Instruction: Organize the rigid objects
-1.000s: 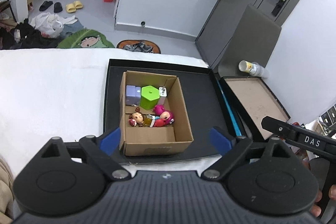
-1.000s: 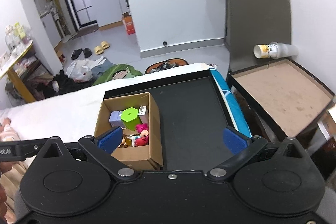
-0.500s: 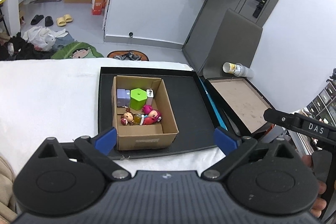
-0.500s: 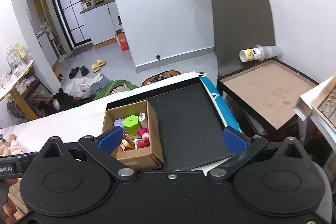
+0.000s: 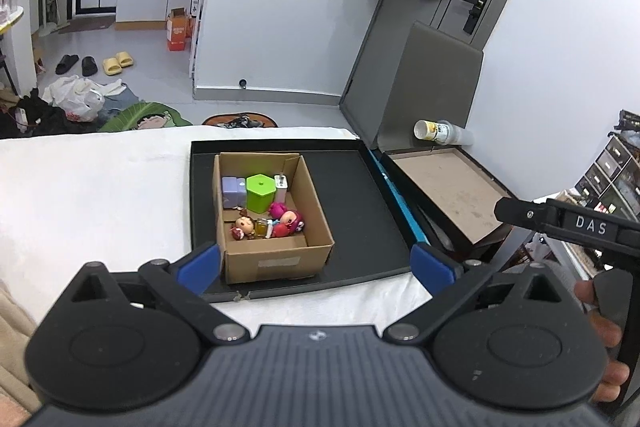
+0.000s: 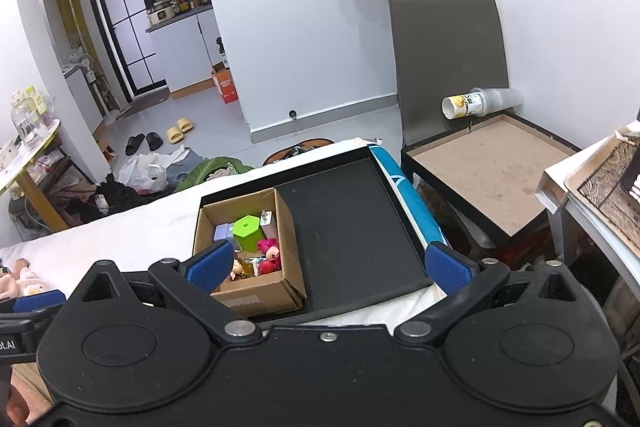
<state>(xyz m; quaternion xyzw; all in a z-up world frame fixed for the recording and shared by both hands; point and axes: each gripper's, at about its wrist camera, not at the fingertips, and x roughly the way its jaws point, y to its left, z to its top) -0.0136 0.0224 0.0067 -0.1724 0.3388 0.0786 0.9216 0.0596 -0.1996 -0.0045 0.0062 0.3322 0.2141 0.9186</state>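
A cardboard box (image 5: 276,259) (image 6: 256,297) stands on a black tray (image 5: 356,211) (image 6: 352,223) on the white-covered table. In it are a green hexagonal container (image 5: 261,191) (image 6: 247,233), a lilac block (image 5: 233,190), a white charger (image 5: 281,185) and small dolls (image 5: 280,223) (image 6: 269,257). My left gripper (image 5: 316,267) is open and empty, held high and back from the box. My right gripper (image 6: 328,265) is open and empty, also high above the tray's near edge.
A low brown-topped side table (image 5: 452,187) (image 6: 492,167) stands right of the tray, with a toppled paper cup (image 5: 438,131) (image 6: 468,105) and a grey panel (image 6: 444,59) behind it. Another doll (image 6: 16,279) lies at the far left. The floor beyond holds slippers and bags.
Both grippers have drawn up and back from the box, which now looks smaller and farther. Both stay open and empty.
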